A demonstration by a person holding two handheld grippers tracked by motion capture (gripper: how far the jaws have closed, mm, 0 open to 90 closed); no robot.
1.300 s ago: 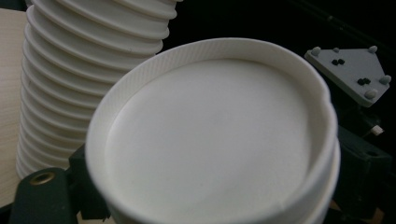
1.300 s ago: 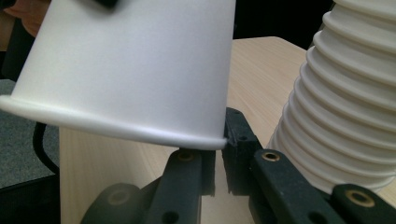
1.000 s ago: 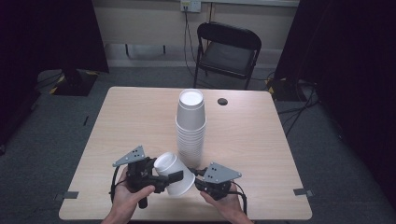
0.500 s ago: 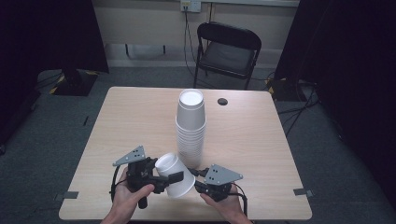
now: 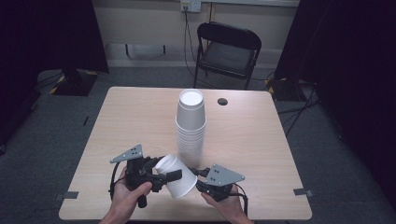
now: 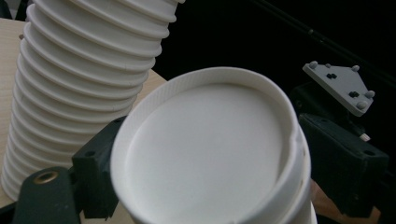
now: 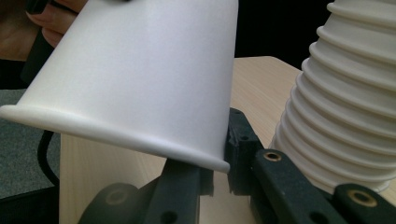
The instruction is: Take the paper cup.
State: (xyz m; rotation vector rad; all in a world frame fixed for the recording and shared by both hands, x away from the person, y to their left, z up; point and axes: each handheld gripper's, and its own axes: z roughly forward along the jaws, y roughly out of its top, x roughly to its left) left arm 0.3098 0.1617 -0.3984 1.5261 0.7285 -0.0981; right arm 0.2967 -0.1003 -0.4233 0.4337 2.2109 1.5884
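Cup (image 5: 176,176) unmoved | left tongs (image 5: 161,173) stay clamped on it | right tongs (image 5: 200,179) clamp rim

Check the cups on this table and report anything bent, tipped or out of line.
The loose cup lies tilted between the left gripper and right gripper, not upright. In the left gripper view its rim shows a small kink. The tall stack leans slightly.

I'm looking at a plain white cup (image 5: 176,176), no print on it, and the stack of cups (image 5: 190,126) is showing the same white with ribbed rims. Both grippers, left (image 5: 159,173) and right (image 5: 201,179), are looking black with grey plates. The table (image 5: 130,121) is showing pale wood grain, and the chair (image 5: 228,49) is looking black.
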